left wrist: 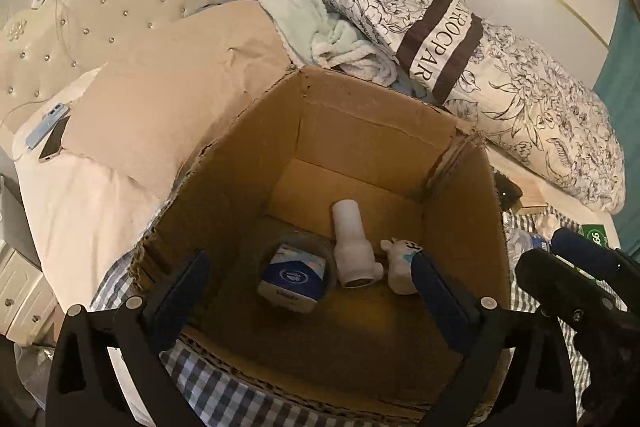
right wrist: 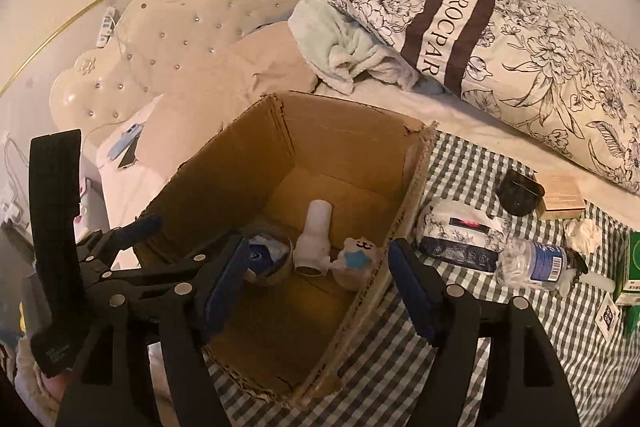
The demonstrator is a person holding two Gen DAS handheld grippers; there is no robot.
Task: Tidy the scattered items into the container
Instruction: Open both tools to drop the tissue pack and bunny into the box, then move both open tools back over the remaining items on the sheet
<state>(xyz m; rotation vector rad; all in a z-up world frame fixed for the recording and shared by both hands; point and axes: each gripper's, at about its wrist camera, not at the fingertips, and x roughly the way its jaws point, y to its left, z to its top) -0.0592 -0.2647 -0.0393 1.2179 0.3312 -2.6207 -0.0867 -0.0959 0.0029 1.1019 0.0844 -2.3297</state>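
Note:
An open cardboard box [left wrist: 360, 131] stands on the checked cloth [right wrist: 460, 163] of a bed. On its floor lie a white plastic tube [left wrist: 352, 243], a small plush toy [left wrist: 400, 267] and a blue-and-white packet [left wrist: 294, 275] resting in a roll of tape [left wrist: 304, 237]. My left gripper [left wrist: 308, 263] hangs over the box with its jaws wide apart and nothing between them. My right gripper [right wrist: 318, 247] is open too, empty, straddling the box's right wall [right wrist: 416, 163]. Right of the box lie a tissue pack [right wrist: 456, 239], a crushed plastic bottle [right wrist: 532, 263] and a black round case [right wrist: 518, 193].
A floral quilt [right wrist: 540, 59] and a pale towel [right wrist: 340, 47] lie behind the box, beige pillows [left wrist: 168, 99] and two phones [left wrist: 50, 135] to its left. A wooden box [right wrist: 562, 199], crumpled tissue [right wrist: 584, 233] and green carton [right wrist: 630, 267] sit far right. A tufted headboard [right wrist: 200, 19] closes the back.

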